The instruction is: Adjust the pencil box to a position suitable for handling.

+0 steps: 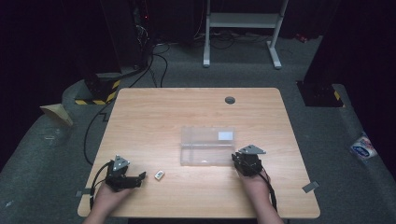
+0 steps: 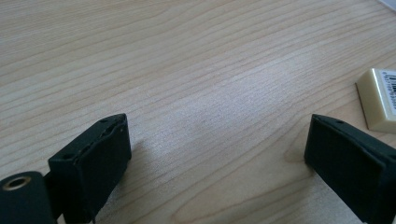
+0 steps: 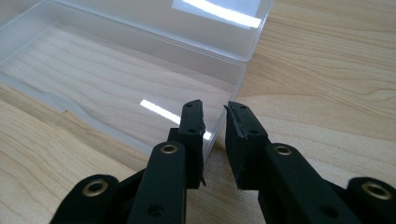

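Observation:
A clear plastic box [image 1: 208, 147] lies open on the wooden table [image 1: 187, 107], its lid folded back with a white label on it. My right gripper [image 1: 236, 157] is at the box's near right corner. In the right gripper view its jaws [image 3: 215, 116] straddle the thin side wall of the box [image 3: 116, 74], one inside and one outside, closed to a narrow gap. A small cream block with a barcode label [image 1: 159, 175] lies left of the box. My left gripper [image 1: 141, 179] rests just left of it, open. The block [image 2: 380, 98] sits beyond the right jaw, and bare wood shows between the jaws [image 2: 217, 140].
A grey round cap [image 1: 229, 100] is set in the table near its far edge. Cables trail from both grippers toward the near edge. Beyond the table stand a white metal frame [image 1: 243, 21] and floor cables. A plastic bag [image 1: 363, 148] lies on the floor at right.

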`<move>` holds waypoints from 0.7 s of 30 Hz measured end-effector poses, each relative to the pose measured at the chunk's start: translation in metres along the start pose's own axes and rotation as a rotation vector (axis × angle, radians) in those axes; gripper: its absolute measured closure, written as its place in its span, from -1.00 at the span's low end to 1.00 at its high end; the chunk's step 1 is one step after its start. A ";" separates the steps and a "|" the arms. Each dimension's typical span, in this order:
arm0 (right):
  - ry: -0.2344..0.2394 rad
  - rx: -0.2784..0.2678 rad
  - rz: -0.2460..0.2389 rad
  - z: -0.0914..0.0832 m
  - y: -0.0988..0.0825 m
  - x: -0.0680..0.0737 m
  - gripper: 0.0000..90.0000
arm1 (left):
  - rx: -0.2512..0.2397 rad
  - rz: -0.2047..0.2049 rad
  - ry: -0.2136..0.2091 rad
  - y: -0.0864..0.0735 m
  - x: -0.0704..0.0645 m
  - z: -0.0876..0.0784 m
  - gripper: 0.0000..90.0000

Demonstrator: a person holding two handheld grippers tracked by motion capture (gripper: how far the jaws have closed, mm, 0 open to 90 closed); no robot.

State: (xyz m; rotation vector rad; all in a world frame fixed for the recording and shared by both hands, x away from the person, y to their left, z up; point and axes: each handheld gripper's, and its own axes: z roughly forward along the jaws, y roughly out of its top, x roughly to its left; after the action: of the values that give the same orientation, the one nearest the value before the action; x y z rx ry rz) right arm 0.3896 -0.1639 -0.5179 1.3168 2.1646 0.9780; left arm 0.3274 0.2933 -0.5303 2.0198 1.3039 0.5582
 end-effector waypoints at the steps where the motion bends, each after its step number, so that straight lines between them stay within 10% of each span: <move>1: 0.000 0.000 0.001 0.000 0.000 0.000 0.68 | 0.000 0.000 0.000 0.000 0.000 0.000 -0.84; 21: 0.004 -0.019 0.005 -0.003 0.002 0.000 0.54 | 0.000 0.000 0.000 0.000 0.000 0.000 -0.84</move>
State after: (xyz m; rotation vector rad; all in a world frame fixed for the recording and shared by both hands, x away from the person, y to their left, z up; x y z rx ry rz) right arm 0.3887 -0.1646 -0.5143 1.3125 2.1512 1.0018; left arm 0.3274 0.2933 -0.5303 2.0195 1.3039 0.5584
